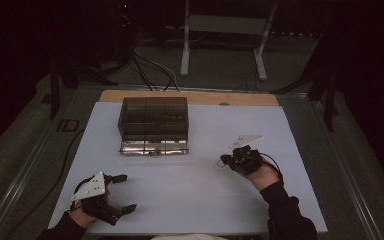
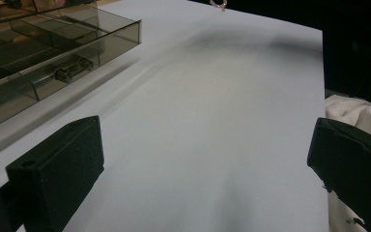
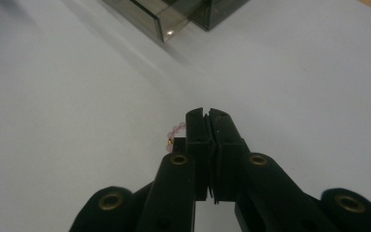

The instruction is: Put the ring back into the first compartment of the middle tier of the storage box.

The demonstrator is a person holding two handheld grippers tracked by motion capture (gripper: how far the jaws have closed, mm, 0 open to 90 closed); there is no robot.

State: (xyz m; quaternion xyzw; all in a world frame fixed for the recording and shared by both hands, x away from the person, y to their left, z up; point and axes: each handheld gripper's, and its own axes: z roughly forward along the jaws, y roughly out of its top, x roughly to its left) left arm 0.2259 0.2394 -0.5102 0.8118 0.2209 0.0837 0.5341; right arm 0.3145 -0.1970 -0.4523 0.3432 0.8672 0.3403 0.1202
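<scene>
High view: a person sits at a white-covered table (image 1: 190, 200) with a two-jaw black gripper in each hand, and a smoky transparent plastic organiser box with divided compartments (image 1: 153, 124) stands toward the far side, left of centre. The right gripper (image 1: 226, 160) hovers over the sheet to the right of the box and well apart from it, its tip aimed left. In the right gripper view its jaws stand pressed together, and a small string of pale pink beads with a gold clasp (image 3: 174, 132) pokes out at their left side (a bracelet or earring; too small to tell which). So the right gripper is clamped on this piece of jewellery, held just above the table. The left gripper (image 1: 122, 194) rests near the front left corner of the sheet with its jaws spread wide and nothing between them; in the left gripper view bare white surface lies between the two black pads (image 2: 58, 174), with the box (image 2: 53, 53) off to one side.

The step in hand looks like carrying the beaded piece toward the organiser box, probably to drop it into one of the compartments. The next move calls for swinging the right gripper across over an open cell, keeping the pinch firm so the thin string does not slip, then parting the jaws once directly above the chosen cell.
</scene>
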